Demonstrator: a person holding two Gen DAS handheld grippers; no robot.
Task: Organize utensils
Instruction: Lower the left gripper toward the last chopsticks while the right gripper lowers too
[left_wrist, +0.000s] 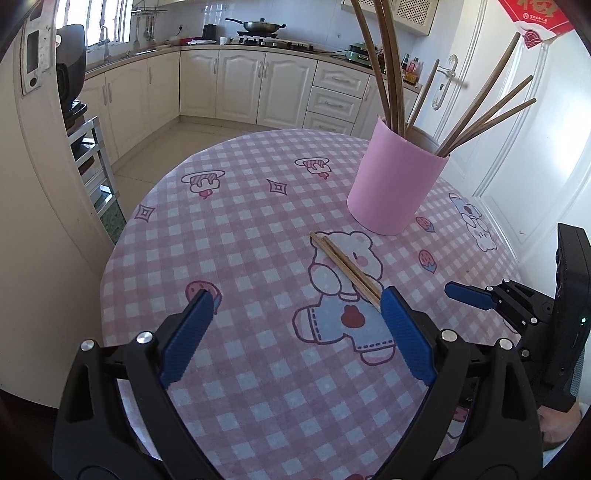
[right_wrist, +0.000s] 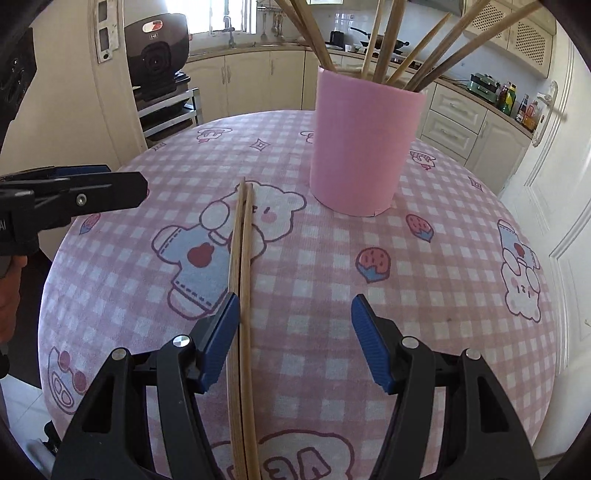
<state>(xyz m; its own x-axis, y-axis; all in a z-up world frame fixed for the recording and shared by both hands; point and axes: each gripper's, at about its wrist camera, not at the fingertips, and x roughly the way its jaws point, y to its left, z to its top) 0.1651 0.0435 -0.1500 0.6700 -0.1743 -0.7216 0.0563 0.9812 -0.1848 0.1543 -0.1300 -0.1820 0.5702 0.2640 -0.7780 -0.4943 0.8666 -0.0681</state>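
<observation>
A pair of wooden chopsticks (left_wrist: 345, 269) lies side by side on the pink checked tablecloth (left_wrist: 240, 229); it also shows in the right wrist view (right_wrist: 242, 295). A pink cylindrical holder (left_wrist: 397, 177) with several chopsticks stands upright behind it, also seen in the right wrist view (right_wrist: 364, 147). My left gripper (left_wrist: 295, 306) is open and empty; the pair's near end lies by its right finger. My right gripper (right_wrist: 293, 306) is open over the table, and the chopsticks run just inside its left finger (right_wrist: 221, 336).
The round table (right_wrist: 461, 258) drops off at its edges. A white door (left_wrist: 517, 140) stands to the right, kitchen cabinets (left_wrist: 240, 85) behind. A rack with a black appliance (right_wrist: 157, 48) stands to the left. The right gripper shows at the left wrist view's right edge (left_wrist: 472, 295).
</observation>
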